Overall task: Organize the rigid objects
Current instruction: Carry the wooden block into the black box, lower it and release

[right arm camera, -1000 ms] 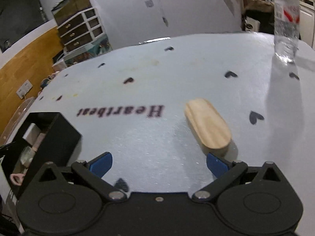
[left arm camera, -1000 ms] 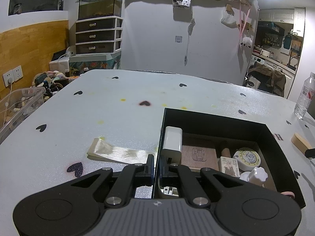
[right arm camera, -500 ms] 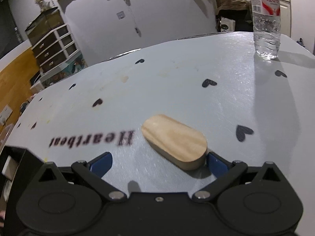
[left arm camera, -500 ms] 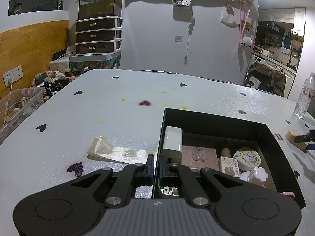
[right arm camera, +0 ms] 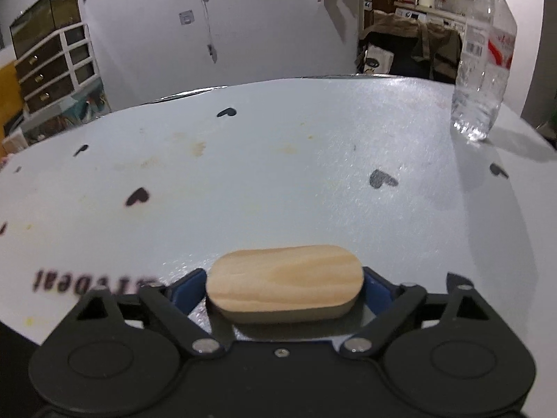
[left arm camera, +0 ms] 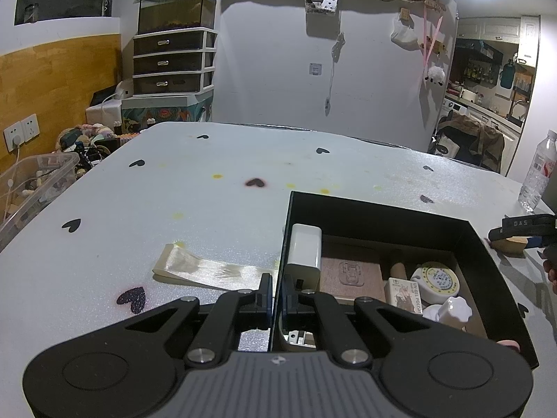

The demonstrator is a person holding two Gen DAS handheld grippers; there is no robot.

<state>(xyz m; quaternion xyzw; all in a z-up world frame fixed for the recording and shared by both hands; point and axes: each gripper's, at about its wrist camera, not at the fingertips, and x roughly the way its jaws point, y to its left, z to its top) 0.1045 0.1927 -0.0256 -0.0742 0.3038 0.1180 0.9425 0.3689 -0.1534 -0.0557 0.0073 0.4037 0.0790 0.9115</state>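
Note:
A rounded wooden block (right arm camera: 285,282) lies on the white table between the blue pads of my right gripper (right arm camera: 283,287), whose fingers touch both its ends; the block also shows in the left wrist view (left arm camera: 514,244). My left gripper (left arm camera: 276,291) is shut on the left wall of the black box (left arm camera: 383,210). Inside the box are a white charger (left arm camera: 305,247), a brown leather piece (left arm camera: 351,275), a round tape measure (left arm camera: 437,280), a small nail polish carton (left arm camera: 403,294) and a white knob (left arm camera: 454,308).
A water bottle (right arm camera: 484,59) stands at the table's far right; it also shows in the left wrist view (left arm camera: 538,172). A cream ribbon strip (left arm camera: 209,268) lies left of the box. A clear storage bin (left arm camera: 31,188) sits beyond the table's left edge.
My right gripper has moved forward over the wooden block and closed its fingers onto its ends. The left gripper and the black box have not moved.

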